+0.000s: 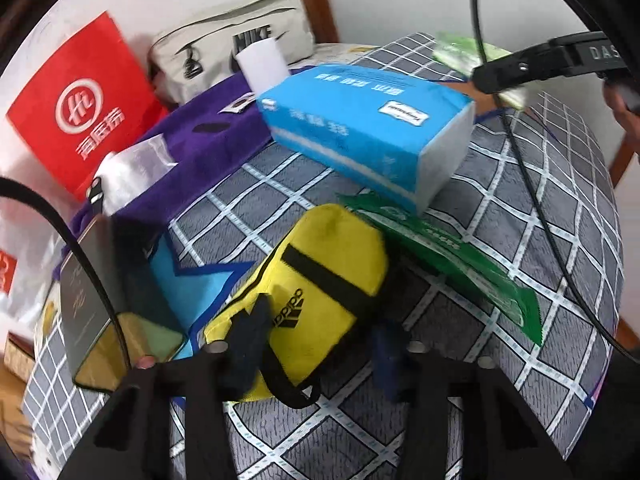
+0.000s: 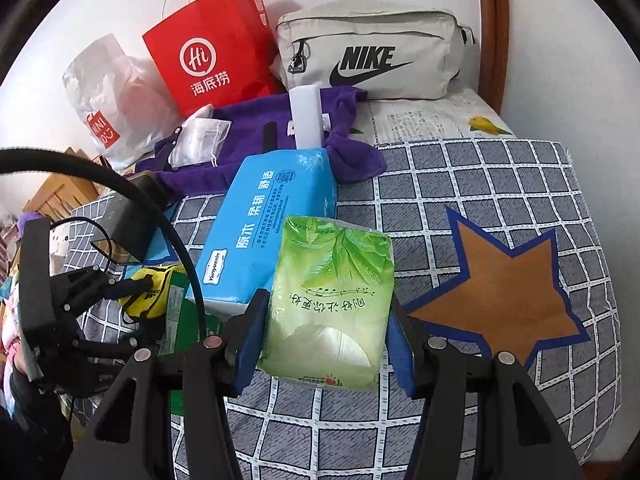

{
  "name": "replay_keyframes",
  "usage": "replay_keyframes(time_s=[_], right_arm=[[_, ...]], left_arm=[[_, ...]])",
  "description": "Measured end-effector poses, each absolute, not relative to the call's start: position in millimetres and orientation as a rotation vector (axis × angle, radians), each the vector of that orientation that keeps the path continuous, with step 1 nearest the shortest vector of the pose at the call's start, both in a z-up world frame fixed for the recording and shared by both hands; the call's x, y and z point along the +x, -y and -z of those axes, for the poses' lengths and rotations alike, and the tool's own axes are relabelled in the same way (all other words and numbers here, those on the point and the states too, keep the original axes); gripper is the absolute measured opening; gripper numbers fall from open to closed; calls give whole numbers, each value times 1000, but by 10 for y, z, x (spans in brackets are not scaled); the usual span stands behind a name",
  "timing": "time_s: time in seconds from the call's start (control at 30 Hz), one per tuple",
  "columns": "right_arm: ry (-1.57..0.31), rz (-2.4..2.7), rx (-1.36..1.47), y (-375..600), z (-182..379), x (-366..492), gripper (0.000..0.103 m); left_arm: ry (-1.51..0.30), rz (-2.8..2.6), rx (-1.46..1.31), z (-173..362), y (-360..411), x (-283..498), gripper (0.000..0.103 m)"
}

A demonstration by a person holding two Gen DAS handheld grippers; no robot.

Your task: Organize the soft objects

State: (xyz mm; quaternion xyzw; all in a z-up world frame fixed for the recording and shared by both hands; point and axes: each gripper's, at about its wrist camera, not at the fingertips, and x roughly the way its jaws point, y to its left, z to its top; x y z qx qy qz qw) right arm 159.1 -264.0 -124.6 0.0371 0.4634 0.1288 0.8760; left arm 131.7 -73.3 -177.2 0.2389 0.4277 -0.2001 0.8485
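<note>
In the left wrist view my left gripper [image 1: 316,344] is shut on a yellow Adidas pouch [image 1: 316,292], its fingers at both sides of the pouch. A dark green packet [image 1: 452,264] lies just right of the pouch, under a blue tissue pack [image 1: 368,128]. In the right wrist view my right gripper [image 2: 324,344] is shut on a light green tissue pack [image 2: 332,304], held above the checked bedspread [image 2: 480,184]. The blue tissue pack [image 2: 268,228] lies just behind it. The left gripper [image 2: 132,284] with the yellow pouch [image 2: 154,292] shows at the left.
At the back stand a red paper bag [image 2: 212,48], a beige Nike bag [image 2: 368,52] and a white plastic bag [image 2: 108,96]. A purple cloth [image 2: 248,136] carries a white roll [image 2: 306,116] and a clear pouch [image 2: 198,140]. A dark box [image 1: 88,300] lies left.
</note>
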Motion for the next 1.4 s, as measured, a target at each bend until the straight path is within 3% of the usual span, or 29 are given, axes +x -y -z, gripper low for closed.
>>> replay_keyframes(time_s=[0.13, 0.5, 1.4], right_arm=[[-975, -269, 81, 2647, 1274, 1600, 54], [-955, -303, 74, 2554, 1178, 1631, 54], [-865, -427, -6, 2017, 657, 2120, 54]], left_arm=[[-905, 459, 434, 1621, 683, 1374, 20], [-941, 461, 245, 1261, 415, 1549, 9], [-880, 320, 39, 730, -209, 1986, 8]])
